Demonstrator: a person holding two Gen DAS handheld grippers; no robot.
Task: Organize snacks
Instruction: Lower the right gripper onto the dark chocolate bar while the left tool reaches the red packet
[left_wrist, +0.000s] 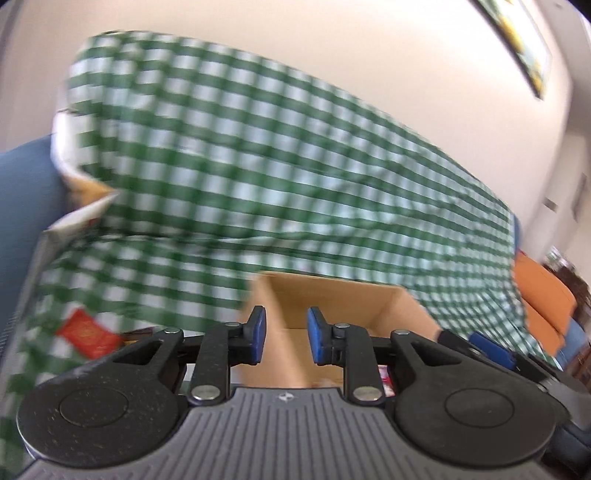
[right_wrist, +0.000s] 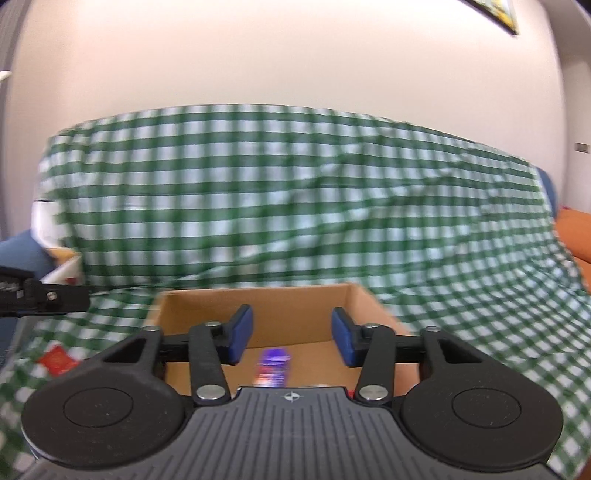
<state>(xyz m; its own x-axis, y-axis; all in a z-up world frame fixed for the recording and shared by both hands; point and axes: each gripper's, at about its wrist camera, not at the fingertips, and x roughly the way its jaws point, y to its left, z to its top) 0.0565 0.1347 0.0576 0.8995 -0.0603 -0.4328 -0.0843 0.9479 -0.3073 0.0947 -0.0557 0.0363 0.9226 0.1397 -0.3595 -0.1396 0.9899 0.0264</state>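
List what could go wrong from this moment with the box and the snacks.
1. Both views are motion-blurred, so either open, empty gripper, left or right, might clip a wall of the cardboard box.
2. The box rests on wrinkled checkered cloth; a bump could shift or tip it.
3. The red packet lies outside the box on the cloth and may get missed or snag the fabric when picked.

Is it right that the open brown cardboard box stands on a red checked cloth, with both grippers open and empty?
No: the cloth is green and white checked, as the right wrist view shows. The open brown cardboard box does stand on it, and the left gripper and right gripper are open and empty.
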